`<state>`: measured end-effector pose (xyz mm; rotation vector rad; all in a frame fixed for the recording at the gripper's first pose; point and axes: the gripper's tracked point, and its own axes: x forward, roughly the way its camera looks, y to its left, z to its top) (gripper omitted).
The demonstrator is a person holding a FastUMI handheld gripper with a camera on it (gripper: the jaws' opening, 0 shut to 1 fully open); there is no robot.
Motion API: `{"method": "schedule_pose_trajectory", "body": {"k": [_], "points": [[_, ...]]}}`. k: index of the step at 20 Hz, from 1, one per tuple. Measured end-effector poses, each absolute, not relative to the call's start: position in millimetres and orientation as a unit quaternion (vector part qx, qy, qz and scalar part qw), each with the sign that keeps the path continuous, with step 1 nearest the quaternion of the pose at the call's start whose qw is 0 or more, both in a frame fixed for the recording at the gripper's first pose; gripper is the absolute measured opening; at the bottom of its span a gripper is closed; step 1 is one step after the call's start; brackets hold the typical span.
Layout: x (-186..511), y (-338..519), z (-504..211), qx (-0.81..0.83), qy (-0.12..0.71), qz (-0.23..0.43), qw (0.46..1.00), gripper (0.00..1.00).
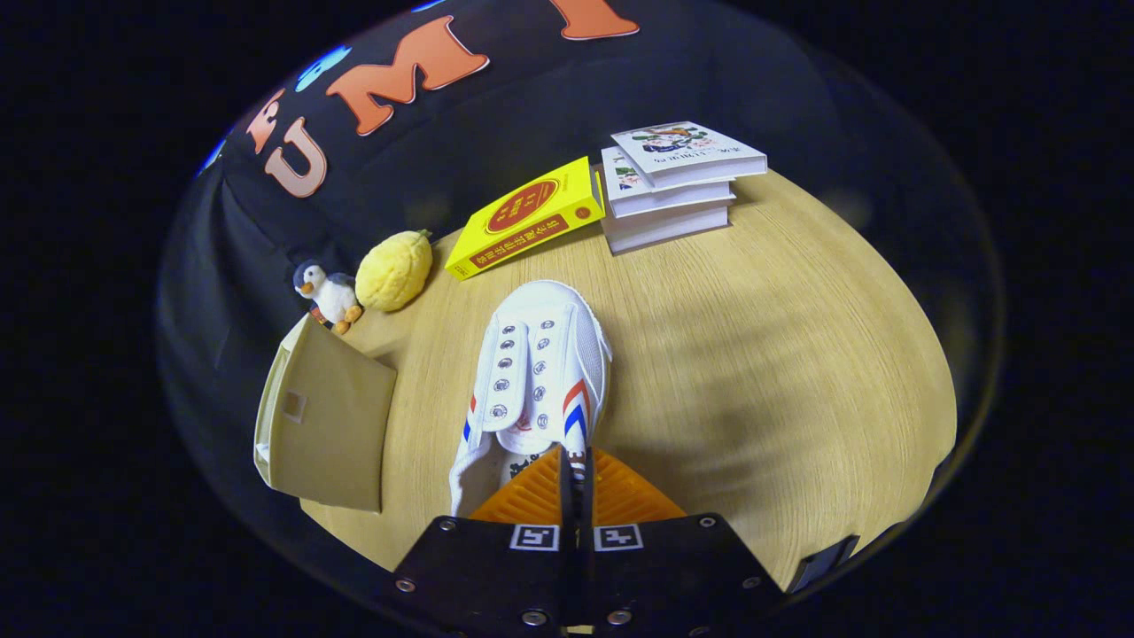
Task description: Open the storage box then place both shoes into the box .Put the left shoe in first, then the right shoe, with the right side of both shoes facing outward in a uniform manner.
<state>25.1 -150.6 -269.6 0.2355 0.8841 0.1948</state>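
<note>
Two gripper fingers [576, 474], pressed almost together with only a thin slit between them, pinch the heel edge of a single white canvas shoe [536, 381]. Both fingers appear to press on the collar at the shoe's back, one on each side of it, so the gripper [576, 478] is closed narrowly on the shoe. The shoe points away from the fingers, toe forward, with red and blue stripes on both flanks and two rows of metal eyelets with no laces visible. Whether its sole rests on the wooden table [762, 354] or hangs just above it cannot be told.

To the left of the shoe, near the table's edge, stands one beige storage box [323, 425]; its flat side with a small square recess faces the camera, and whether it is open cannot be told. Beyond the box, at the table's far left, sit one small penguin plush toy [326, 297] and, just beside it, one yellow knobbly plush fruit [394, 270].

Beyond the shoe's toe lies one yellow book [527, 217], tilted, its far end leaning against a stack of three white books [678, 182]. That makes four books in all, well apart from the shoe.
</note>
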Motion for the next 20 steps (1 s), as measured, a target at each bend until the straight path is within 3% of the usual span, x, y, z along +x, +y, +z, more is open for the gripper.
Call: {"method": "schedule_pose_trajectory", "body": {"k": [13, 20], "points": [[1.4, 27.9, -163.3, 0.133, 0.371, 0.092, 0.914, 0.00], [-18.8, 143.6, -147.9, 0.112, 0.363, 0.100, 0.920, 0.00]]}}
